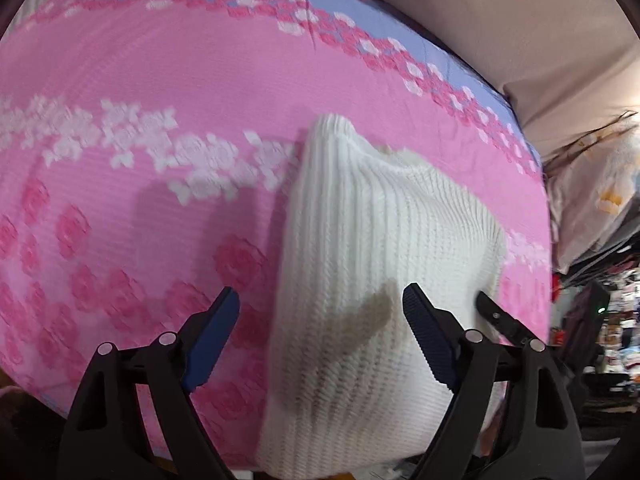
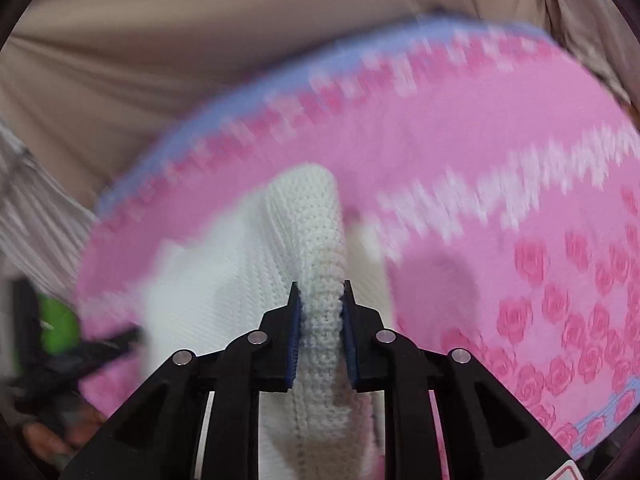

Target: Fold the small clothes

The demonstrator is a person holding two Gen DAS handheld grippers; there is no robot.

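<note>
A small white ribbed knit garment (image 1: pixel 372 240) lies on a pink rose-patterned bedspread (image 1: pixel 160 80). My left gripper (image 1: pixel 320 300) is open just above the garment's near part, its blue-padded jaws apart, nothing between them. The tip of the right gripper (image 1: pixel 500 316) shows at the garment's right edge. In the right wrist view, my right gripper (image 2: pixel 320 292) is shut on a thick ribbed edge of the white garment (image 2: pixel 316 224), lifting it in a ridge off the bedspread (image 2: pixel 500 160). The left gripper shows as a dark blur at the lower left (image 2: pixel 80 356).
A beige cloth or curtain (image 1: pixel 500 20) hangs behind the bed, also in the right wrist view (image 2: pixel 160 40). Cluttered bags and items (image 1: pixel 600 200) stand off the bed's right side. A green object (image 2: pixel 56 320) sits at the left edge.
</note>
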